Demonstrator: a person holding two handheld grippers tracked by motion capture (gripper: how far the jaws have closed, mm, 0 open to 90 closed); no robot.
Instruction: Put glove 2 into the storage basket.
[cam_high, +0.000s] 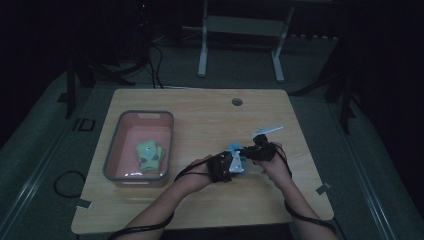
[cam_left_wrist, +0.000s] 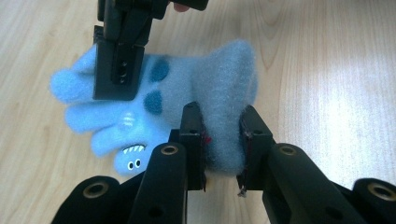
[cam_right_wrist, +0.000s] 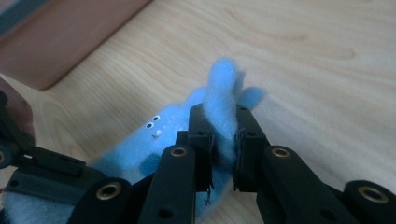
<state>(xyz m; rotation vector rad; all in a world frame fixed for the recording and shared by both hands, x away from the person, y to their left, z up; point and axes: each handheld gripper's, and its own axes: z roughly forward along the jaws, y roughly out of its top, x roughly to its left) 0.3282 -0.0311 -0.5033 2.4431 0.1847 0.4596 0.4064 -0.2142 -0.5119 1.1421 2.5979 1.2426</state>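
The blue sock (cam_left_wrist: 205, 84) (fleecy, with darker spots and a small cartoon face) lies on the desk (cam_high: 200, 107) right of centre, near the person's edge, held at both ends. The left claw (cam_left_wrist: 223, 140) is clenched on one end, a thick fold of fleece squeezed between its jaws. The right claw (cam_right_wrist: 224, 142) is clenched on the other end, with a tuft standing up above its jaws. In the high view the two claws sit close together over the sock (cam_high: 236, 157), left claw (cam_high: 226, 167) near, right claw (cam_high: 256, 147) just beyond.

This looks like the folding step: both ends gripped, the sock about to be doubled over or lifted. To the left stands a pink bin (cam_high: 112, 155) with green socks (cam_high: 150, 155) already lying in it, well apart from the blue one.

The next move probably calls for bringing one end over the other without losing either pinch, then carrying the sock left across the desk to the bin.
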